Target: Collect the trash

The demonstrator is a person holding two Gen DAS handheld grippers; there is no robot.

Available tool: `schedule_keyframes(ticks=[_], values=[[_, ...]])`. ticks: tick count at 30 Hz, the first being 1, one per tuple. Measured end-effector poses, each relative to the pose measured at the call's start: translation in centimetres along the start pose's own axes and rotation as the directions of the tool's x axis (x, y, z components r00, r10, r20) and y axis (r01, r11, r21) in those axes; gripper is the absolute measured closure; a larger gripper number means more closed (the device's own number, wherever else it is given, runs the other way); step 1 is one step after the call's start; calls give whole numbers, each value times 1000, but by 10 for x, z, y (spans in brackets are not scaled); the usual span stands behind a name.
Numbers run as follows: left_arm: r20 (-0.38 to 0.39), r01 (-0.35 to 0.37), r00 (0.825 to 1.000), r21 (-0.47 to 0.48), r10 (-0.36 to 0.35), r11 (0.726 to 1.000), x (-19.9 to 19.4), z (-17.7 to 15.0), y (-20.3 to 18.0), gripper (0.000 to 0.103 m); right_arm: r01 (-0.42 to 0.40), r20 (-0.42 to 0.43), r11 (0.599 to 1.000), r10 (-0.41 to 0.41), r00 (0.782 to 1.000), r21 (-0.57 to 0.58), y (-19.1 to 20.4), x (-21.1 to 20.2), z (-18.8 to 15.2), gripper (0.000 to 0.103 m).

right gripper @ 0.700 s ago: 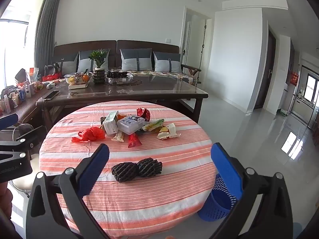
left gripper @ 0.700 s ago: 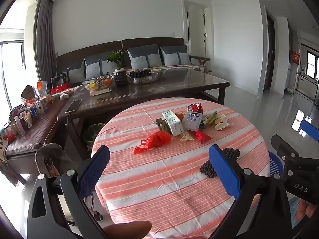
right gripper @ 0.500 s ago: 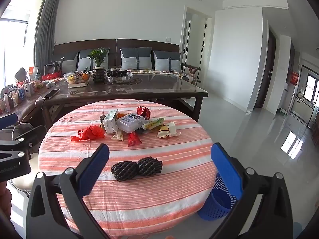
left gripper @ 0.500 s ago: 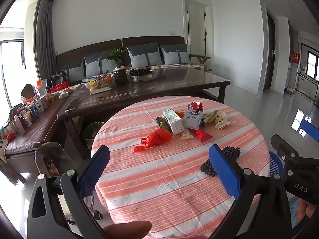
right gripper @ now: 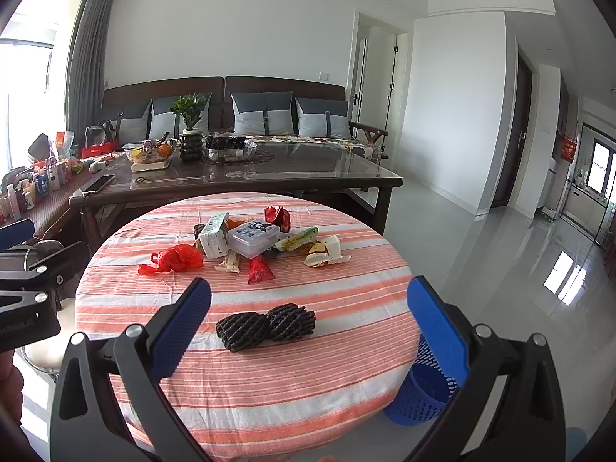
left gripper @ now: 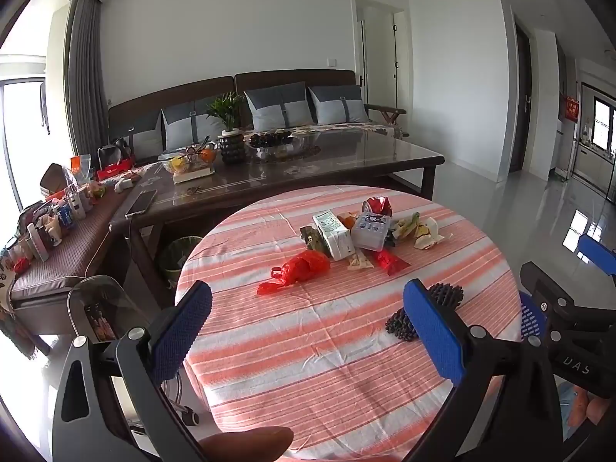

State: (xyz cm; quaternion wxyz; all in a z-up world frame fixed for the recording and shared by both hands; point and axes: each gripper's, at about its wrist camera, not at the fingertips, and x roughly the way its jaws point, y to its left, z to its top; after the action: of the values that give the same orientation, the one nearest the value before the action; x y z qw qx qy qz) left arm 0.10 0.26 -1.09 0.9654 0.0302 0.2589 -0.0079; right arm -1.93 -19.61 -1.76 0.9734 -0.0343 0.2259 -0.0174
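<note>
Two black foam nets (right gripper: 265,325) are seen on the striped round table (right gripper: 308,385), just beyond the wide-spread right gripper (right gripper: 308,331). The left gripper (left gripper: 308,331) (also wide, empty) is held nearer. A trash pile (right gripper: 246,242) lies farther; a blue basket (right gripper: 427,396) stands right.

Round table (right gripper: 246,396): trash pile (right gripper: 250,240) at the far middle of the tabletop; plastic bag (right gripper: 175,260) just left of the pile; 2 foam nets (right gripper: 265,325), touching side by side, nearer the front edge, well apart from the pile. Basket (right gripper: 423,396) on the floor below the table's right edge. Long table (right gripper: 308,177) behind the round table; sofa (right gripper: 265,115) behind that.
</note>
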Motion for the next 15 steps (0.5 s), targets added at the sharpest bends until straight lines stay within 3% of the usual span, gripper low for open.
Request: schedule_keyframes(ticks=[15], values=[[-12,-1,1000,-10,1,1000,-1,1,0,4,-8,4,1000,8,1000,-9,7,1,0,5]])
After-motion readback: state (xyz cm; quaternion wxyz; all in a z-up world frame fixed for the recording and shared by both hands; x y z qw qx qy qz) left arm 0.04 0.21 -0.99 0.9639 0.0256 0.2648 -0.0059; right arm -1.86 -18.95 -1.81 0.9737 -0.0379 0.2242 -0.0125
